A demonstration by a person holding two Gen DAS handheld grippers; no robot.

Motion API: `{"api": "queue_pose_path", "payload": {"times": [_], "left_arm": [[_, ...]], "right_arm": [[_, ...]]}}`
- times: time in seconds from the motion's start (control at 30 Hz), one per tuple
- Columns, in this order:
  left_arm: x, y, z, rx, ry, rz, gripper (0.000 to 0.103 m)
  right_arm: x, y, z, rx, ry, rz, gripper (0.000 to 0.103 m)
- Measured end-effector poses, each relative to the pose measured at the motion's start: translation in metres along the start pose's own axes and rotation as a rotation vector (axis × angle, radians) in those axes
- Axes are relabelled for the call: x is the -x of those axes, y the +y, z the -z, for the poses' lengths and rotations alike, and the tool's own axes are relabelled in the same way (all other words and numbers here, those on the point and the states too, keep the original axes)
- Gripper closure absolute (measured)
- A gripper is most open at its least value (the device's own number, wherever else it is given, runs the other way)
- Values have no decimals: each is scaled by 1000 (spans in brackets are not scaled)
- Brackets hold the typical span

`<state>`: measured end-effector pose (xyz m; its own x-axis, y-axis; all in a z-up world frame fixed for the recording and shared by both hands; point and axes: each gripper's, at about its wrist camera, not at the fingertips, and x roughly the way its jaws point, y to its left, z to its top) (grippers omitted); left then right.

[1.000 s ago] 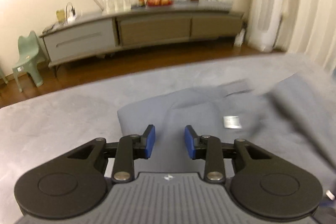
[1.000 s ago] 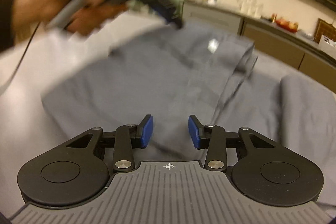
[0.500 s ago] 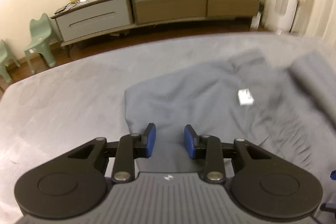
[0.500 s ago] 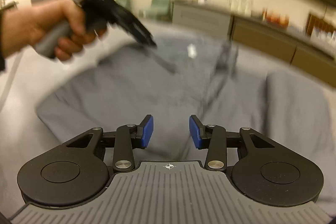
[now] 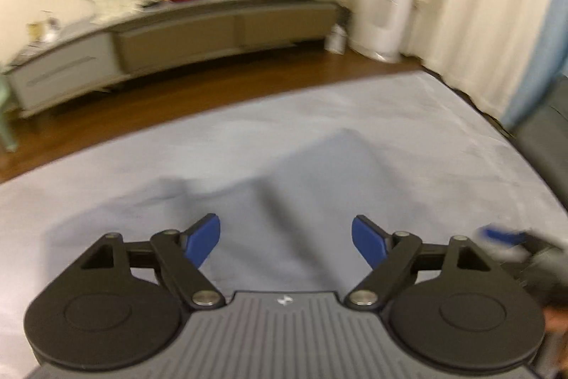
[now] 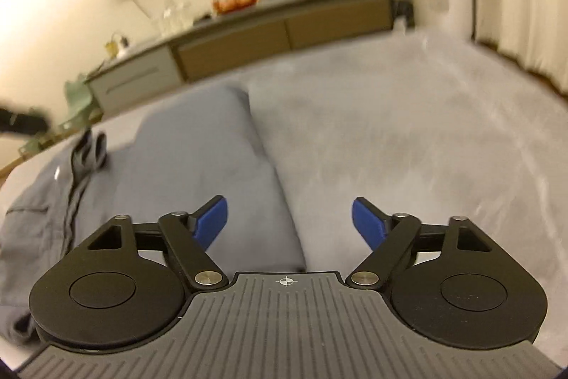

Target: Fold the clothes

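A grey-blue garment [image 6: 170, 173] lies spread on the grey bed cover [image 6: 408, 137], filling the left half of the right wrist view, with a straight folded edge running down the middle. In the blurred left wrist view the same garment [image 5: 284, 194] lies under and ahead of the fingers. My left gripper [image 5: 285, 240] is open wide above the cloth, holding nothing. My right gripper [image 6: 289, 222] is also open wide, straddling the garment's right edge, empty. The other gripper's dark body [image 6: 21, 123] shows at the far left of the right wrist view.
A long low sideboard [image 5: 170, 34] with glasses and fruit stands against the far wall across a strip of wooden floor [image 5: 177, 102]. Cream curtains [image 5: 479, 6] hang at the right. A dark sofa edge [image 5: 546, 137] lies beside the bed. Bare bed cover stretches to the right of the garment.
Both grippers have opened wide from a narrow gap. Both views have swung right, toward the garment's right side and the curtains. The garment lies flatter on the bed.
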<state>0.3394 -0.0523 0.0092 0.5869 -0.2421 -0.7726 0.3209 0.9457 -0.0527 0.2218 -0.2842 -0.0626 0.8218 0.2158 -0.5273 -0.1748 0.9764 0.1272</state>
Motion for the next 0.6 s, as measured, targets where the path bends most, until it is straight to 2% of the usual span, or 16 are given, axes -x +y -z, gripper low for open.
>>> {"api": "queue_pose_path", "payload": {"times": [0.07,0.17,0.23,0.37,0.4,0.43,0.47,0.5,0.53,0.57,0.6], "left_arm": [[-23,-35,-12,-24,38,10,20],[-58,-79,-25,-47,109,13,20],[-80,-96,-28,-71,141,-23,20],[-121,-112,-30,-158,227,-127,21],[-128,-115,-26,-198,241,-165,28],[-131,-116,-21,-237,253,-208,56],[-133,-116,-17,-258,265,-216,65],[-131,-113,-15,-259,263,-206,69],[-128,-110,-13,-255,253,-196,71],[-123,-105,-12,-239,244,-183,74],[-119,-99,-14,-210,240,-167,74]], "right_arm": [[2,3,3,44,-12,-7,68],[6,8,8,109,-30,-17,90],[9,12,11,153,-42,-23,94],[14,18,16,241,-66,-37,95],[17,24,17,264,-85,-51,95],[20,29,18,286,-101,-64,95],[20,30,19,288,-100,-72,95],[20,31,19,287,-99,-79,94],[19,27,20,257,-98,-72,80],[15,23,19,211,-84,-55,36],[10,21,20,183,-55,-53,17]]}}
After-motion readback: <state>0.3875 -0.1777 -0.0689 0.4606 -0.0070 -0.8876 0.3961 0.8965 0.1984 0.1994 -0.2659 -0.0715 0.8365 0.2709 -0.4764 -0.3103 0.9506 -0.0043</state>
